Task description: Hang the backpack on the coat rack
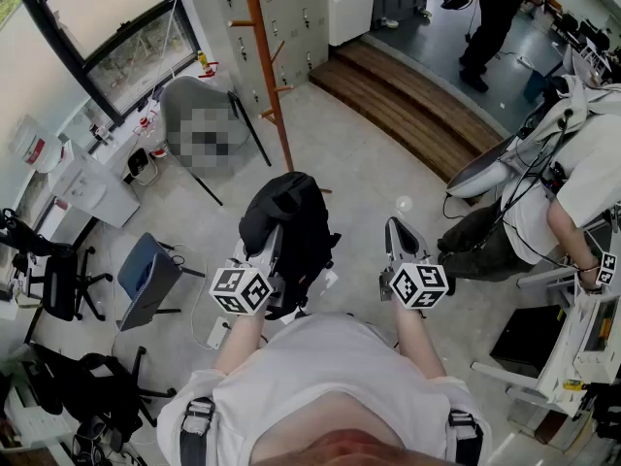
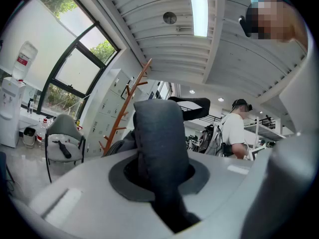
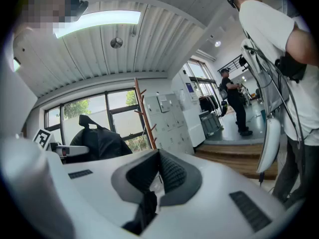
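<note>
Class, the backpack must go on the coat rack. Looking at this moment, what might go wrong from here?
1. The left gripper holds the backpack by one strap alone, while the right gripper holds nothing; the bulky bag may swing or slip loose.
2. The coat rack has short pegs on a thin pole; the strap could miss a peg, or the bag's weight might tip the rack.

The left forearm (image 1: 243, 336) and right forearm (image 1: 414, 326) are held forward, side by side and roughly level. The left tongs (image 1: 276, 249) are clamped on a dark backpack strap (image 2: 159, 128). The right tongs (image 1: 401, 233) are carried empty, tips together.
</note>
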Demonstrator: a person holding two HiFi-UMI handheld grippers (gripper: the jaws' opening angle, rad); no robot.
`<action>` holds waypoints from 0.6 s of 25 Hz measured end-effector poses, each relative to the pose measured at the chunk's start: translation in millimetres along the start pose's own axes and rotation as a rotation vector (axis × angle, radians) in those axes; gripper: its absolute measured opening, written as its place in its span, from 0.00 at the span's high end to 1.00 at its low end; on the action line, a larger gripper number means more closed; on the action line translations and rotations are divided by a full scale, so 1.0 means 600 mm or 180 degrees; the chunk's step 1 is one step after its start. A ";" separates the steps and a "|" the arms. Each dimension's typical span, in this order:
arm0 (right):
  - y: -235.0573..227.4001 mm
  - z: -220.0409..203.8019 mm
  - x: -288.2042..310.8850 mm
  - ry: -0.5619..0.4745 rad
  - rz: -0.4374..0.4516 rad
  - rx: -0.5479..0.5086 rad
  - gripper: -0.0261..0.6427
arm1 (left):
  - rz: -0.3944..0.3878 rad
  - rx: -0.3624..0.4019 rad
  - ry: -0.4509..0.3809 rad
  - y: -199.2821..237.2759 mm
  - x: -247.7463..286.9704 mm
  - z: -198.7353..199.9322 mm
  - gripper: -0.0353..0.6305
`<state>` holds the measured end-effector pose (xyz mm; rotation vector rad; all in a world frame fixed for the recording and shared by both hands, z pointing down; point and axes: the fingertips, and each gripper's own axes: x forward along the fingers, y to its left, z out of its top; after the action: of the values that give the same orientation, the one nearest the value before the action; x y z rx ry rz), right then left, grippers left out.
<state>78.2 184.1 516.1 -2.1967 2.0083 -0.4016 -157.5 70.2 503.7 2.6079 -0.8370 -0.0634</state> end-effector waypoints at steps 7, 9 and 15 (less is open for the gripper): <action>0.001 0.000 -0.004 -0.0001 0.0016 0.0000 0.95 | -0.0002 0.0004 0.0016 -0.006 -0.006 -0.004 0.83; 0.000 -0.001 -0.005 0.0004 0.0015 0.0005 0.95 | 0.0009 0.0005 0.0015 -0.008 -0.007 -0.005 0.83; 0.001 0.006 -0.006 -0.0092 0.0142 0.0085 0.95 | 0.0070 0.0000 -0.0013 -0.011 -0.012 -0.004 0.83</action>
<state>78.5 187.2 512.1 -2.1257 2.0212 -0.3866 -159.7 79.9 502.7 2.5990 -0.8670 -0.0625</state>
